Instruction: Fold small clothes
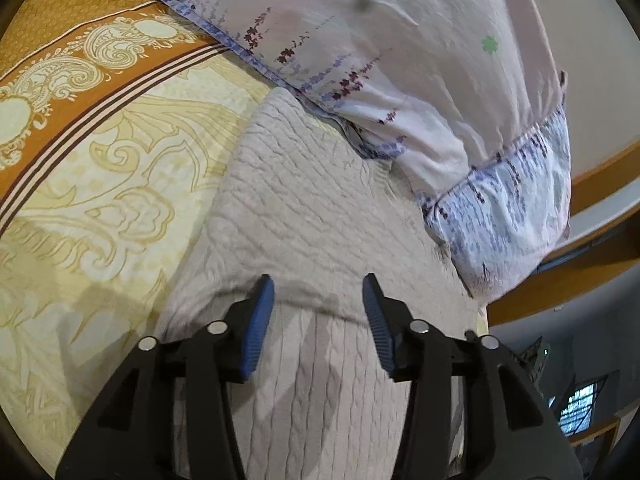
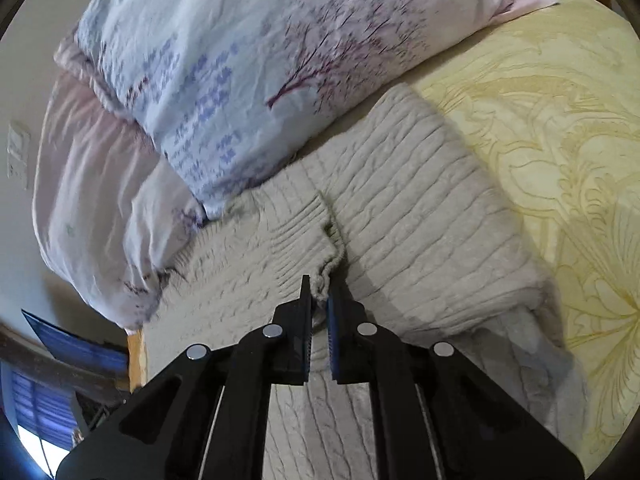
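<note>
In the right wrist view I see my right hand-held gripper [image 2: 319, 294] nearest to me, with its two blue-padded fingers [image 2: 335, 332] pressed almost together and pinching the ribbed cuff [image 2: 320, 240] of a sleeve that belongs to the beige knitted sweater [image 2: 420, 216]. The cuff edge is bunched just between the fingertips, and the sleeve lies across the body of the sweater, going away to the left. In the left wrist view my left hand-held gripper [image 1: 319, 292] is spread wide, and its blue pads [image 1: 258, 328] hold nothing; they hover above the same sweater [image 1: 304, 200], just over a folded edge that runs across between them. I cannot tell if the pads touch the knit. The sweater lies flat on the bed, on a yellow bedsheet [image 1: 100, 200] with a pale ornamental pattern and an orange border [image 1: 80, 80] with white scrolls and dark stripes. In the right view the bedsheet [image 2: 560, 140] shows to the right of the sweater. Beyond the sweater, and touching its far edge, lies a bulky light quilt [image 1: 380, 40] with a purple and blue flower print; in the right view the quilt [image 2: 240, 60] shows a printed purple tree. Behind the quilt stands a pale wall [image 1: 580, 80], and a wooden bed frame [image 1: 560, 280] shows at the right edge of the left view.
</note>
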{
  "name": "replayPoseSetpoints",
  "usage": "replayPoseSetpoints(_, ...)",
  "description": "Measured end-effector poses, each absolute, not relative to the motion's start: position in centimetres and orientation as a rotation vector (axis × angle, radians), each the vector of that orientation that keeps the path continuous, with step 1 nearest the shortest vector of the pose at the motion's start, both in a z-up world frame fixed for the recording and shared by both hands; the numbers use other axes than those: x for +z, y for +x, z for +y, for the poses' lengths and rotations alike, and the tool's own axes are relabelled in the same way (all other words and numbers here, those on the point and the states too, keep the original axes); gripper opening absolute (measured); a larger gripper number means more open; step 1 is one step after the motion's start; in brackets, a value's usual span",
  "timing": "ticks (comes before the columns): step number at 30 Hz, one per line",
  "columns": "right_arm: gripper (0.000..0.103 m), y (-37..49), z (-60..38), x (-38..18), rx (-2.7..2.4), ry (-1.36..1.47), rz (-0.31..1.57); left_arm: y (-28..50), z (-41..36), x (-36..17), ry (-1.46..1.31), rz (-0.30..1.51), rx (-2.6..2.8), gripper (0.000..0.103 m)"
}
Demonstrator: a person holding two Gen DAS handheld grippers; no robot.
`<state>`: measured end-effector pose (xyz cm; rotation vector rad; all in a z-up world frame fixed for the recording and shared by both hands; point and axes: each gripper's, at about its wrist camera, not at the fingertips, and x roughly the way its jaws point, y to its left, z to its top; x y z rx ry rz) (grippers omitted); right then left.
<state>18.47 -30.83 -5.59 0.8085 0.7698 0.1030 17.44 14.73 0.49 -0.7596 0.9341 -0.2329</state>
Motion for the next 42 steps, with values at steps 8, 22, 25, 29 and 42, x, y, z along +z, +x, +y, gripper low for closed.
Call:
replayPoseSetpoints(8, 0.045, 14.6, -31.8, -4.1, 0.173, 0.729, 0.778, 10.9, 17.1, 2.3, -0.578, 0.887, -0.305, 0.053)
replayPoseSetpoints(22, 0.048, 3.1, -38.2, -7.1, 0.225, 0.709, 0.853, 2.7, 17.2, 0.5, -0.515, 0.934, -0.420, 0.053)
replayPoseSetpoints(25, 0.045, 1.8, -38.4, -7.8, 0.235, 0.732, 0.868, 1.9, 17.3, -0.1, -0.544, 0.937, -0.430, 0.051)
replayPoseSetpoints(29, 0.040, 0.1, -38.6, -8.4, 0.292, 0.775, 0.852, 0.6, 17.2, -0.8, -0.581, 0.930, -0.463, 0.046)
replayPoseSetpoints(42, 0.026, -3.3, -34.5, -10.8, 0.661, 0.793, 0.940, -3.1, 14.9, -3.0, -0.653, 0.959, -0.720, 0.032)
